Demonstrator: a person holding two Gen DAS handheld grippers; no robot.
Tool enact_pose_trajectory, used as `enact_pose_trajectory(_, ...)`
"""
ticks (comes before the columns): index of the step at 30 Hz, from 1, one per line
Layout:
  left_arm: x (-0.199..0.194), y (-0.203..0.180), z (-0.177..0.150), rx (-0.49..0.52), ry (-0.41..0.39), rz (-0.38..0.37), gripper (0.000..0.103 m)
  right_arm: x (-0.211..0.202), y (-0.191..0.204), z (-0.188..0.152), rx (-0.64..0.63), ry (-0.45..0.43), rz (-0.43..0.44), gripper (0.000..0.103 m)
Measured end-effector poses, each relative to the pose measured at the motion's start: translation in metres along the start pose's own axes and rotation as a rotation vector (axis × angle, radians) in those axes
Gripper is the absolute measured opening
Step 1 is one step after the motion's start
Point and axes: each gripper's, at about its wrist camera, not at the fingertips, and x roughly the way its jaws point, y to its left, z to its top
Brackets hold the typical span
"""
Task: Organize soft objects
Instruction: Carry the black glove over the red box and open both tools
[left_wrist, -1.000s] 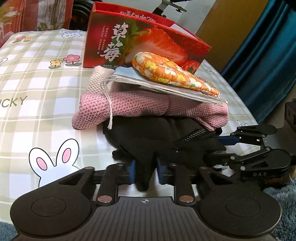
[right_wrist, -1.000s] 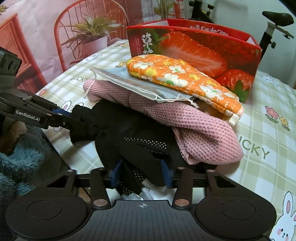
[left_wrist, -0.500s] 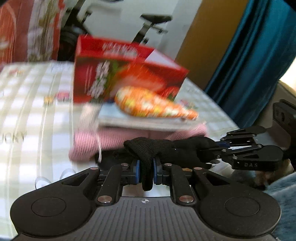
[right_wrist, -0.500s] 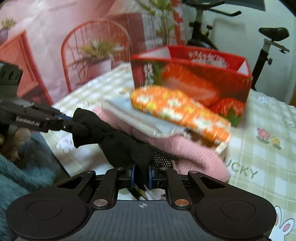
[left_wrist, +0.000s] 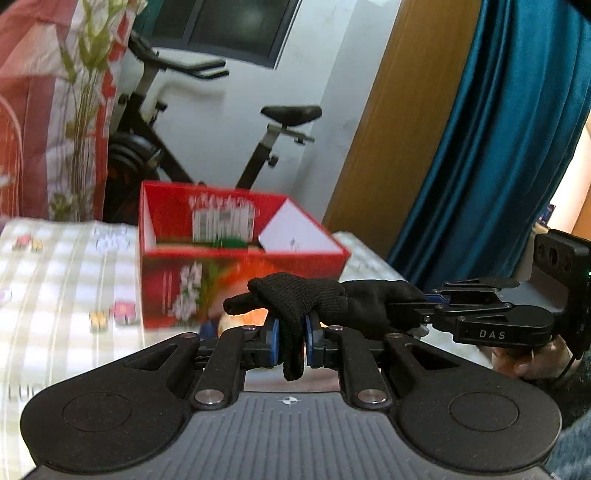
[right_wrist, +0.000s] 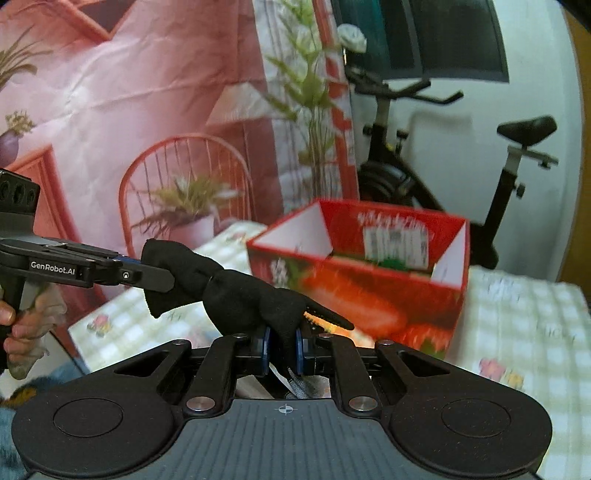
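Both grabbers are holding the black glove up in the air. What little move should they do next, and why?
Probably carry the black glove forward over the open red strawberry box. The left gripper and right gripper each pinch one end, so it hangs stretched between them, clear of the table, and the box stands open right behind it.

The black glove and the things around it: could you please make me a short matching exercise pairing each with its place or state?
Things:
1. black glove
2. red strawberry box
3. exercise bike
4. teal curtain

Places or states:
A. behind the box
B. far right in the left wrist view
C. open-topped, on the checked tablecloth
D. clamped at both ends, between left gripper and right gripper

Pairs: 1-D, 2-C, 3-A, 4-B
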Motion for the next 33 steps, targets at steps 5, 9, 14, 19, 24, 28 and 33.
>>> enact_pose_trajectory(5,0.023,0.006,0.030,0.002,-0.017,0.009,0.015,0.015,-0.020,0.028,-0.005,-0.029,-0.032,0.012)
enact_pose_trajectory(9,0.051,0.019,0.056,-0.014,-0.018,0.029,0.015,0.040,-0.041,0.051,-0.011,-0.035,-0.071,0.012)
enact_pose_trajectory(14,0.083,0.034,0.081,-0.016,0.000,0.073,0.015,0.082,-0.066,0.076,-0.035,-0.021,-0.127,0.012)
enact_pose_trajectory(19,0.119,0.052,0.093,-0.055,0.026,0.125,0.015,0.127,-0.092,0.084,-0.007,0.009,-0.152,0.012)
enact_pose_trajectory(24,0.153,0.064,0.091,-0.069,0.087,0.184,0.015,0.172,-0.107,0.076,0.010,0.089,-0.198,0.012)
enact_pose_trajectory(28,0.166,0.072,0.091,-0.082,0.108,0.210,0.018,0.193,-0.112,0.070,0.025,0.120,-0.215,0.015)
enact_pose_trajectory(33,0.169,0.073,0.091,-0.064,0.110,0.234,0.051,0.196,-0.110,0.064,0.031,0.112,-0.232,0.027)
